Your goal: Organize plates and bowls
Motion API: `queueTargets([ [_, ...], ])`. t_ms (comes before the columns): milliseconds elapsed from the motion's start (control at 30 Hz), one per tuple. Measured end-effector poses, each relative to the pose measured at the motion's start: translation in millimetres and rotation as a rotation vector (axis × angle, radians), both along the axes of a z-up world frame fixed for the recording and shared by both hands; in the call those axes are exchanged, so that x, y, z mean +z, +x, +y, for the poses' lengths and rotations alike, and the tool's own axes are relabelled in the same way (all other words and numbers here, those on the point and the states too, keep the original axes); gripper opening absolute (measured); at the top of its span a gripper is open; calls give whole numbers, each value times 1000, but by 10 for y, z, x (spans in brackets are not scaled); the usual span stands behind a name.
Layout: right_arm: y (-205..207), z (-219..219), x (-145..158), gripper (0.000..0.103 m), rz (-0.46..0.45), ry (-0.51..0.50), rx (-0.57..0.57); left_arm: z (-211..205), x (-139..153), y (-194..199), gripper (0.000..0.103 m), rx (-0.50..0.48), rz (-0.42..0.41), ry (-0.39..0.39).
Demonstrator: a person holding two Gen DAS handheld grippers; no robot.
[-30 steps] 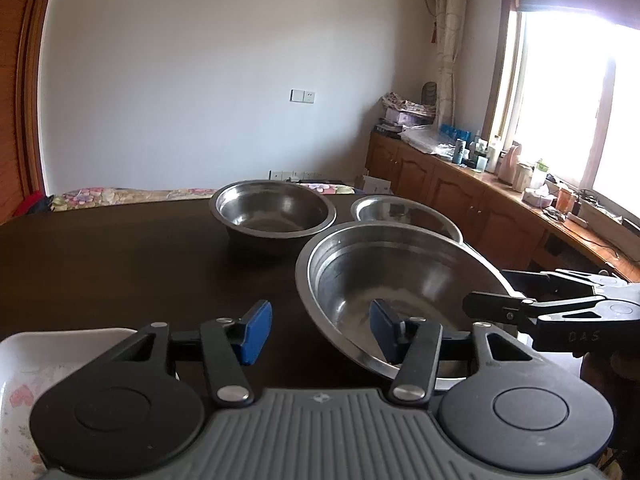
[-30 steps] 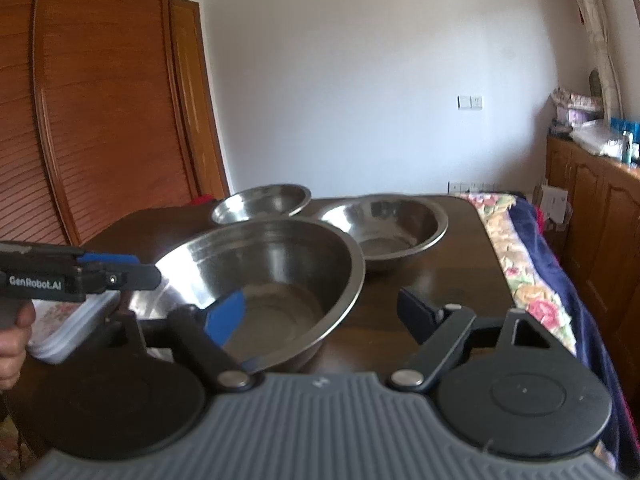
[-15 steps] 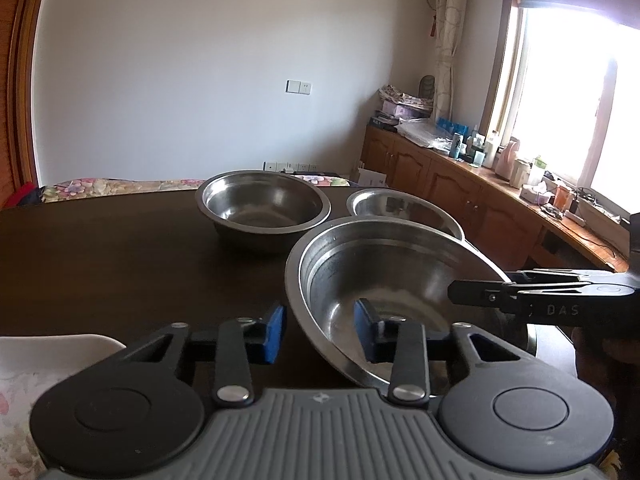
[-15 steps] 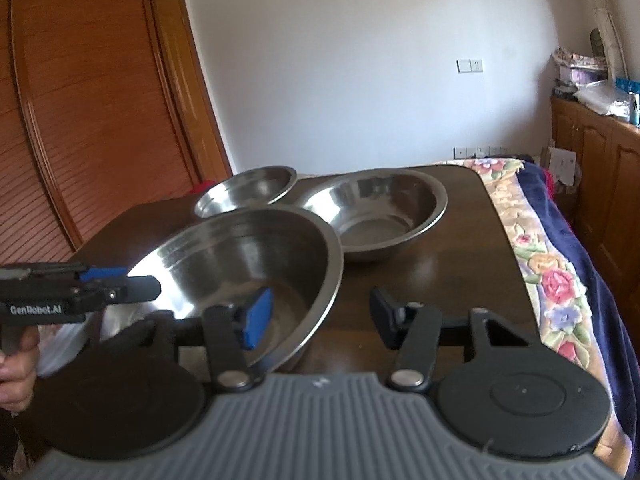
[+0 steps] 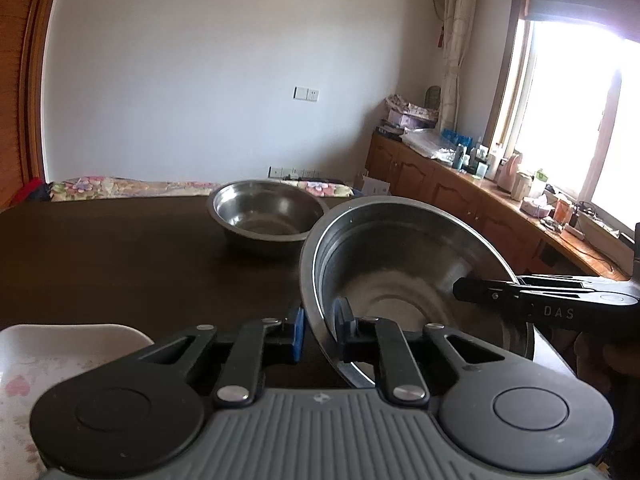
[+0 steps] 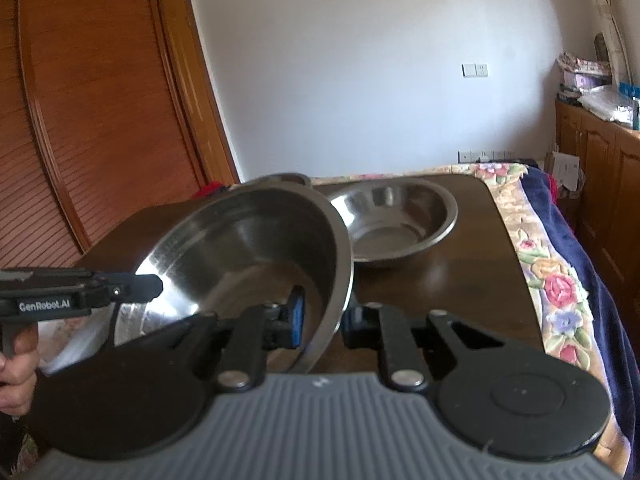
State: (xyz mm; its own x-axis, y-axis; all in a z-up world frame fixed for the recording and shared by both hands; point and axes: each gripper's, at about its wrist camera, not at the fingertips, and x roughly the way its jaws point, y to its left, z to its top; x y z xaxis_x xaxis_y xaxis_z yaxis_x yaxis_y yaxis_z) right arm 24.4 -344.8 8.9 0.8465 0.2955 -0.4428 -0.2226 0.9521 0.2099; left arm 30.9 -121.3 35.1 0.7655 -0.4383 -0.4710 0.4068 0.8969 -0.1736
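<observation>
1. The left tool (image 5: 320, 330) had just been closing and now pinched the near rim of the large steel bowl (image 5: 404, 264), one pad outside the wall, one inside, at lower centre of its frame.
2. The right tool (image 6: 320, 322) had likewise just closed onto the opposite rim of the same bowl (image 6: 256, 248) (its wall sat between the blue pad and the black one), so both tools gripped it.
3. The bowl appeared tilted and lifted off the dark bench (image 5: 120, 264), filling the middle of both frames.
4. Beyond it, at centre of the left frame, a medium steel bowl (image 5: 268, 214) rested upright on the bench; a third bowl's rim (image 6: 286, 178) barely showed behind the large one.
5. A white dish (image 5: 60, 344) lay at lower left.
6. Judged step: carrying the large bowl. Next it likely needs levelling and setting down as a base for nesting the smaller bowls, both grips held evenly.
</observation>
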Motion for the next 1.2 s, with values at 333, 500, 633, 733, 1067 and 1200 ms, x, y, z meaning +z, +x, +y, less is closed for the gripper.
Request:
queueTargets([
  [333,-248,215,88,20,-38,-34,14,220,73,-362,32,29,-47,-1],
  [500,-303,305,70,20,-32,-30,32,301,47,-440,32,44,-33,-1],
  [633,-336,374,39,20,-21,-29,39,342,9,-469,32,56,-31,5],
  [733,-335,408,4,20,-13,-27,43,358,-29,-475,32,62,-23,7],
  [1067,-323,459,-65,20,-1,-31,43,341,-109,-423,32,67,-2,14],
  [1200,-314,458,-100,20,6,-32,40,302,-118,-394,33,65,3,22],
])
